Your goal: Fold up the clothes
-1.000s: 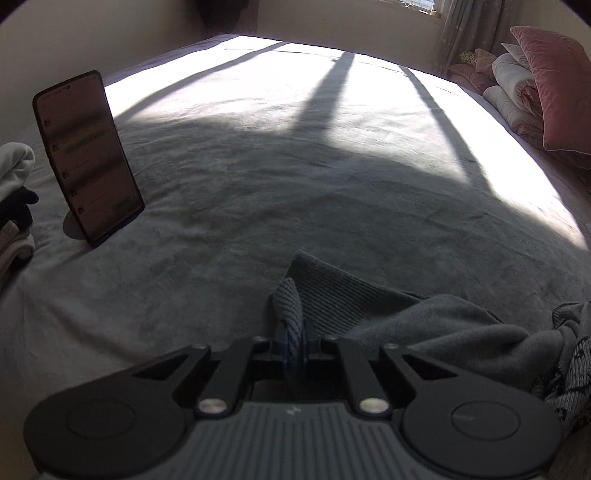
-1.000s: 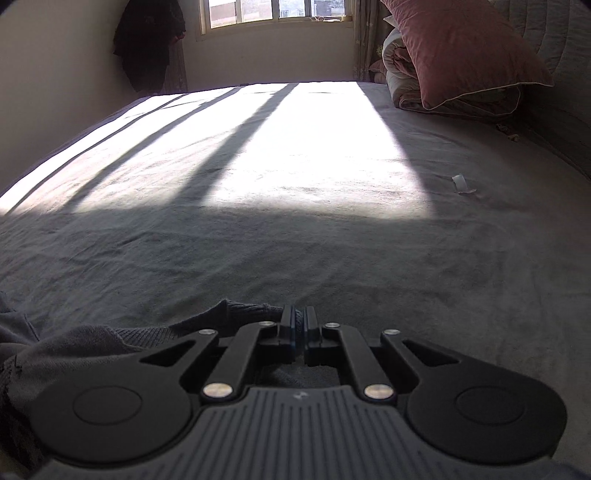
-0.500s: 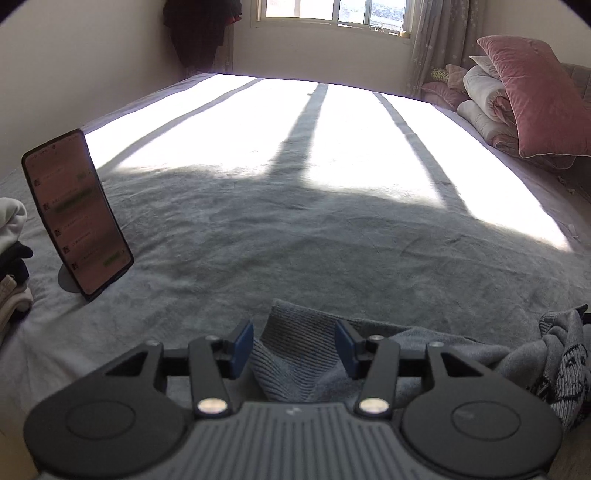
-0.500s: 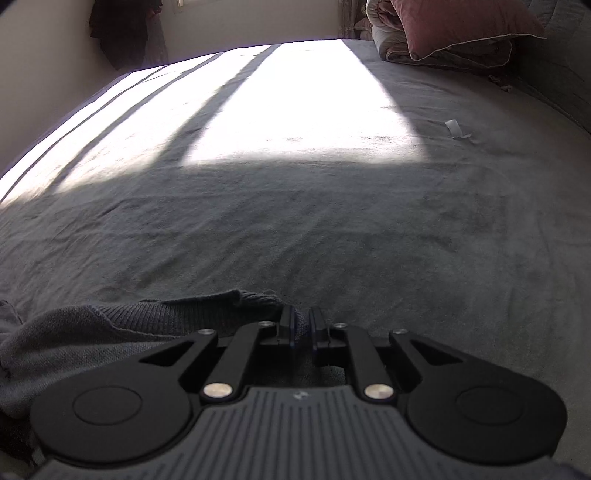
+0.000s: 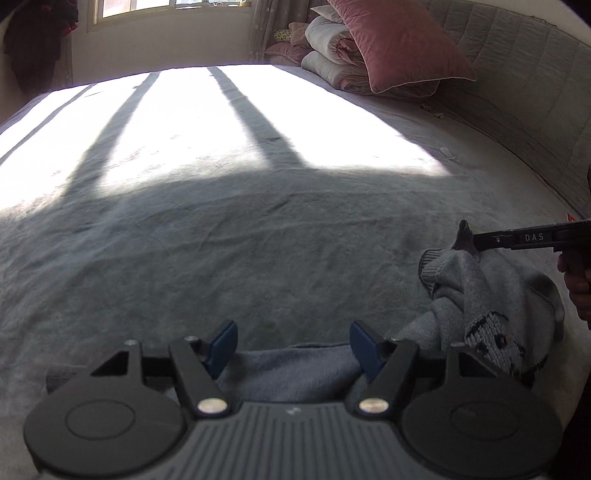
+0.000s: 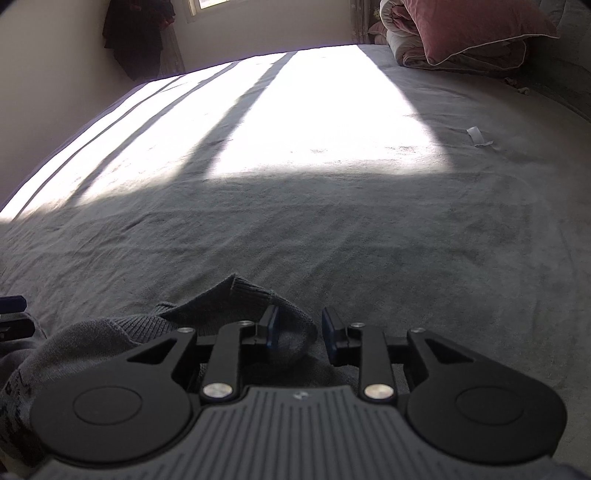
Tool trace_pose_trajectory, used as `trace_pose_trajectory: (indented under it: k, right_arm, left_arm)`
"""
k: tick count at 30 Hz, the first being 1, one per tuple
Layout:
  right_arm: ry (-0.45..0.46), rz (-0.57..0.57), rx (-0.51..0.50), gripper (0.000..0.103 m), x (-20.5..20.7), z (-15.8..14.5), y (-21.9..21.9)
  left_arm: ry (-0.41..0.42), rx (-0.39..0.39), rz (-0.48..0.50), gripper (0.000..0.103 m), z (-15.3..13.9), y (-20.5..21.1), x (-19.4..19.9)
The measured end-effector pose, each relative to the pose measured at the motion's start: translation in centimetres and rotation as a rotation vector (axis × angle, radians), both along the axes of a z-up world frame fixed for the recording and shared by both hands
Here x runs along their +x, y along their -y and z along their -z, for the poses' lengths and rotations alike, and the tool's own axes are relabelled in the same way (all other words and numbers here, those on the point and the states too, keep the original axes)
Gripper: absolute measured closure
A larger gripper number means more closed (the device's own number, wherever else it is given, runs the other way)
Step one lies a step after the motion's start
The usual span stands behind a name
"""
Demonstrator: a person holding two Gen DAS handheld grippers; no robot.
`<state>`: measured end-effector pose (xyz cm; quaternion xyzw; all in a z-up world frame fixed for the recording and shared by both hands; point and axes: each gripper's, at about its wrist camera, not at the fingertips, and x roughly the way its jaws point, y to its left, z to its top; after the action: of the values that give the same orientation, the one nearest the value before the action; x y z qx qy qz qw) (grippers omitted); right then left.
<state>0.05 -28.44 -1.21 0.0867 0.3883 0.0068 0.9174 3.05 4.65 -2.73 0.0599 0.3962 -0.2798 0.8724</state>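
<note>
A grey knitted sweater (image 5: 491,295) lies bunched at the near edge of a wide bed (image 5: 258,229), in the shaded part of the grey bedspread, while a bright patch of sunlight crossed by dark bars of shadow falls across the middle of the bed beyond it. The left gripper (image 5: 292,345) hangs over the left end of the sweater with its jaws opening; the blue pads (image 5: 223,345) stand well apart, and a flat fold of the knit lies between them without being pressed by either. The right gripper (image 6: 299,334) sits over the other end of the sweater, its jaws also opening: a ribbed hem (image 6: 236,295) rises just ahead of its left pad and touches it, while the right pad stands clear of the cloth, so nothing is clamped. In the left wrist view the right gripper reaches in from the right edge, a hand (image 5: 578,284) wrapped around its handle, its tip at the raised cuff of the sweater. At the head of the bed a pink pillow (image 5: 402,40) leans on a rolled quilt (image 5: 325,44) against a padded headboard (image 5: 524,85). A dark garment (image 6: 136,37) hangs by the window (image 5: 136,7).
</note>
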Motion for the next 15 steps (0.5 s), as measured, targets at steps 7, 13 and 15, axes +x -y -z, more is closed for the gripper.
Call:
trace_pose_trajectory:
  k: [7, 13, 15]
  right_arm:
    - [0.015, -0.081, 0.001, 0.067, 0.2, -0.1, -0.6]
    - [0.014, -0.147, -0.038, 0.066, 0.5, 0.5, -2.2]
    - [0.018, -0.165, -0.058, 0.066, 0.6, 0.7, -2.9]
  left_arm:
    - [-0.034, 0.045, 0.127, 0.069, 0.7, 1.7, -1.6]
    - [-0.066, 0.025, 0.099, 0.092, 0.3, 1.7, -3.0]
    - [-0.074, 0.006, 0.059, 0.094, 0.3, 1.6, -3.2]
